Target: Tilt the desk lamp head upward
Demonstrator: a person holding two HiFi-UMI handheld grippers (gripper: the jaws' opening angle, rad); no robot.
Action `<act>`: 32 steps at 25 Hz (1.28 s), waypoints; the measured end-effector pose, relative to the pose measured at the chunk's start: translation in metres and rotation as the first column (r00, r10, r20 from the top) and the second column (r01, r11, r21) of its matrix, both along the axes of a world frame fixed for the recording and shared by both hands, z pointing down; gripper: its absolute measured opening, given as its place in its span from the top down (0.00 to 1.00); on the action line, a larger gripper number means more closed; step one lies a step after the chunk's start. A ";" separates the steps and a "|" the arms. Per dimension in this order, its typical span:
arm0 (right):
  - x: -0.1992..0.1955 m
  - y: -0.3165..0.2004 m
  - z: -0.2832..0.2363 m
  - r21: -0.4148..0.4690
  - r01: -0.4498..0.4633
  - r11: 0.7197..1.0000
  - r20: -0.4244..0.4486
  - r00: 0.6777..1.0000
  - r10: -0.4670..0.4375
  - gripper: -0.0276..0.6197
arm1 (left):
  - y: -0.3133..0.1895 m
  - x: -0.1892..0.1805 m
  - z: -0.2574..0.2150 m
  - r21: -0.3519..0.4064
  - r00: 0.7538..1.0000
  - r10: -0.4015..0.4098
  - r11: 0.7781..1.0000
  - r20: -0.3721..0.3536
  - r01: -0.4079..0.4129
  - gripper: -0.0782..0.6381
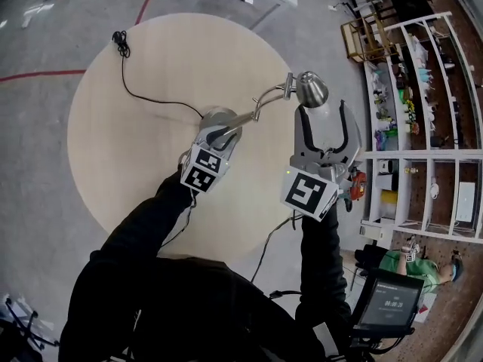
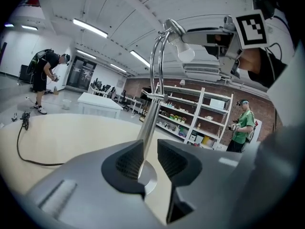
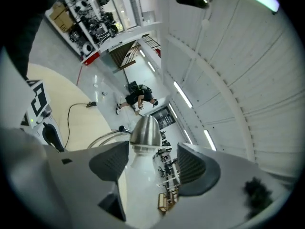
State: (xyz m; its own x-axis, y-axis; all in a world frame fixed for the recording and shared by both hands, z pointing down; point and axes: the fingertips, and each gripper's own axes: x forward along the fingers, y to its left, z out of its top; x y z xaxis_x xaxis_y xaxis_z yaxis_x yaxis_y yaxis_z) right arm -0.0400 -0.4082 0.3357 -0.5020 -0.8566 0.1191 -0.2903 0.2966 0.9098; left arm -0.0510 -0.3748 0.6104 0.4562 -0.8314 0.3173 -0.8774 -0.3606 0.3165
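1. The desk lamp (image 1: pixel 260 105) stands right of centre on the round pale table (image 1: pixel 128 149). Its chrome stem arches toward the table's right edge, where the lamp head (image 1: pixel 311 89) hangs.
2. On the left, the head view traces the black cable (image 1: pixel 139 90) from a plug near the far rim across to the lamp's base. The left gripper view catches only a loop of it.
3. The left gripper (image 1: pixel 219 133) covers the base in the head view, which hides its jaws. Its own view shows them partly apart with the upright stem (image 2: pixel 148 116) between them. The stem sits close against the left pad, with a thin gap to the right one.
4. The left gripper view alone shows the white bulb (image 2: pixel 185 52) under the shade, with the right gripper beside it.
5. The right gripper (image 1: pixel 324 115) is spread wide. In its own view the lamp head sits between the pads, nearer the left pad and well clear of the right.
6. On the right, white shelves (image 1: pixel 423 89) line a brick wall, and a person in green (image 1: pixel 411 266) is near them.
7. No brand or lettering can be read. The marker cubes (image 1: pixel 308 193) carry only black-and-white squares. The digits on the small screen (image 1: pixel 389 302) are too small to make out.
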 end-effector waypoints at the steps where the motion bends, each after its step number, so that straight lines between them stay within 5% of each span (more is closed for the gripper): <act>1: 0.008 0.002 -0.001 -0.028 -0.003 1.000 0.062 0.998 0.004 0.45 | 0.003 -0.004 -0.004 0.002 1.000 -0.007 1.000 -0.001 0.007 0.75; 4: 0.043 0.008 -0.002 -0.144 -0.016 0.989 0.271 0.961 0.055 0.45 | 0.016 -0.020 -0.019 0.011 0.999 -0.048 0.999 -0.017 0.048 0.75; 6: 0.069 0.012 0.005 -0.259 -0.005 0.966 0.423 0.898 0.118 0.45 | 0.027 -0.035 -0.030 0.014 0.996 -0.085 0.996 -0.034 0.086 0.76; 9: 0.102 0.017 0.034 -0.461 0.058 0.886 0.581 0.774 0.252 0.45 | 0.047 -0.048 -0.051 0.009 0.990 -0.125 0.992 -0.068 0.126 0.76; 12: 0.127 0.029 0.065 -0.580 0.112 0.807 0.621 0.702 0.349 0.45 | 0.076 -0.040 -0.066 -0.004 0.988 -0.127 0.992 -0.086 0.127 0.77; 19: 0.133 0.072 0.108 -0.675 0.233 0.700 0.652 0.632 0.419 0.45 | 0.130 -0.004 -0.086 -0.031 0.990 -0.069 0.997 -0.120 0.065 0.77; 23: 0.122 0.096 0.116 -0.684 0.303 0.664 0.671 0.619 0.409 0.46 | 0.143 0.005 -0.102 -0.019 0.994 -0.046 0.999 -0.101 0.044 0.79; 32: 0.117 0.137 0.118 -0.688 0.434 0.582 0.713 0.553 0.431 0.84 | 0.156 0.015 -0.121 -0.011 0.995 -0.023 1.000 -0.102 0.022 0.80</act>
